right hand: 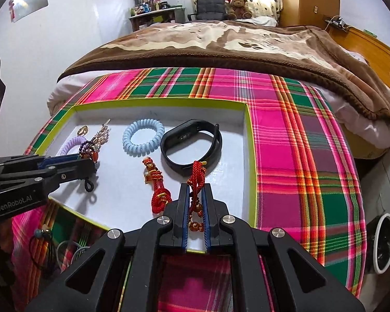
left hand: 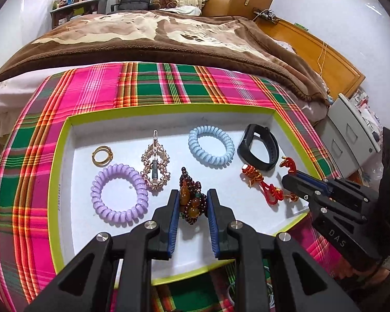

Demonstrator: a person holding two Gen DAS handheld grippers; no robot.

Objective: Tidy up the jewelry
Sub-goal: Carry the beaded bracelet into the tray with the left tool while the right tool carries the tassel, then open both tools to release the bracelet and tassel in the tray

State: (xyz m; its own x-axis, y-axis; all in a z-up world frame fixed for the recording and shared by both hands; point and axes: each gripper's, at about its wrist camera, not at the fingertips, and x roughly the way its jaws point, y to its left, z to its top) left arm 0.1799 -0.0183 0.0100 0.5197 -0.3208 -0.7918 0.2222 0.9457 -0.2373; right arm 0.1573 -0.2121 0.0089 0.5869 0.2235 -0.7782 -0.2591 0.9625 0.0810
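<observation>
The left gripper [left hand: 192,200] has its jaws clenched on a bundle of dark garnet-coloured beads [left hand: 191,202], which hangs low over the near middle of the white tray [left hand: 260,223]. The right gripper [right hand: 195,197] has its jaws squeezed tight on a red knotted cord charm [right hand: 196,182] near the tray's right front. Both pieces look about to be set down, so the step in hand is probably placement. To do it well, each gripper should lower until its piece rests on the tray floor, then release slowly so that loose strands do not snag on the blue pads [left hand: 174,223]. The beads need a bare patch clear of the purple coil hair tie [left hand: 118,192].

The tray, rimmed in lime green, sits on a plaid cloth [left hand: 156,83] spread over a bed. From front to back it holds the purple coil, a second red knotted charm [right hand: 156,182], a rhinestone hair clip [left hand: 156,163], a gold ring [left hand: 102,156], a pale blue coil hair tie [left hand: 210,147] and a black wristband [left hand: 258,147]. All lie apart from one another. Outside the tray's near-left corner, a few cords and loops lie on the cloth; what they are cannot be told.
</observation>
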